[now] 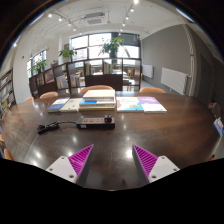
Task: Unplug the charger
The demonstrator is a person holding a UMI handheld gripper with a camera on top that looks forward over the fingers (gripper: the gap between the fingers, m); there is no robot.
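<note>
Gripper (108, 160): its two fingers are spread wide apart and hold nothing — only bare table shows between them.
Pads (77, 158): purple, one on the inner face of each finger, both pointing forward over the table.
Table (170, 128): big, dark brown and shiny, with ceiling lights shining back off its top.
Power strip (97, 122): a dark, long bar lying flat on the table, ahead of the fingers and a bit to the left, well apart from them.
Charger (107, 120): a small block seems to sit at the right end of the power strip — too small to tell if it is plugged in.
Cable (55, 127): a dark cord and a dark lump lie on the table to the left of the power strip, touching its left end.
Books (98, 102): flat ones lie in a row on the far side of the table, beyond the power strip; the middle one is blue, the right one has green and pink.
Chairs (97, 91): tan chair backs stand behind the far side of the table.
Windows (100, 45): large and bright on the far wall, with green plants near them.
Shelf (5, 88): it stands at the far left, by the wall.
</note>
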